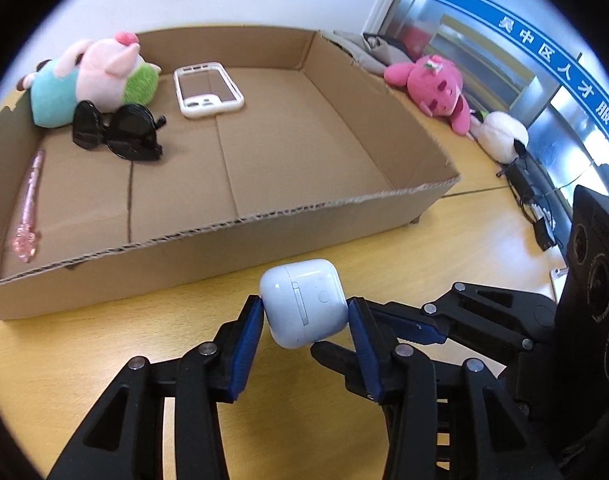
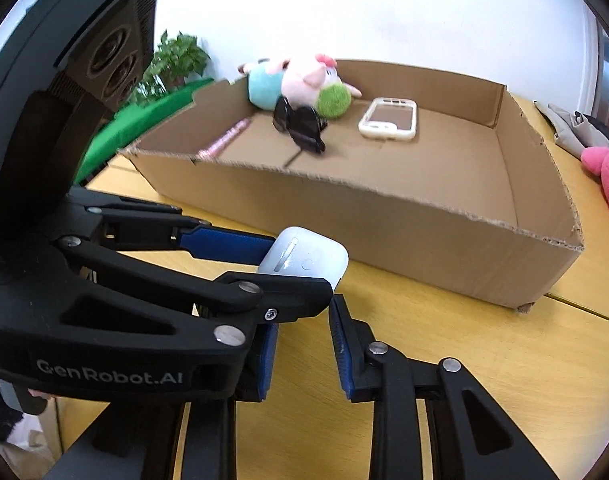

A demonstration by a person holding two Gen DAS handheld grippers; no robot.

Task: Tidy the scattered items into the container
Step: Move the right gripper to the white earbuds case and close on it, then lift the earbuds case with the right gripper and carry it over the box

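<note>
A white earbud case (image 1: 304,308) is clamped between the blue pads of my left gripper (image 1: 306,314), just above the yellow table and short of the front wall of the cardboard box (image 1: 304,216). In the right wrist view the left gripper (image 2: 300,268) reaches in from the left with the earbud case (image 2: 304,258) in it. Directly below it, my right gripper (image 2: 302,332) has a narrow gap between its pads and nothing in that gap. In the box lie a plush pig (image 1: 100,68), black sunglasses (image 1: 116,132), a white phone case (image 1: 208,88) and a pink pen (image 1: 28,208).
A pink plush (image 1: 432,88) and a white plush (image 1: 502,136) lie on the table right of the box, with black cables (image 1: 536,208) nearer. A potted plant (image 2: 176,60) and a green sheet (image 2: 136,124) sit left of the box (image 2: 384,220). The box's right half is bare cardboard.
</note>
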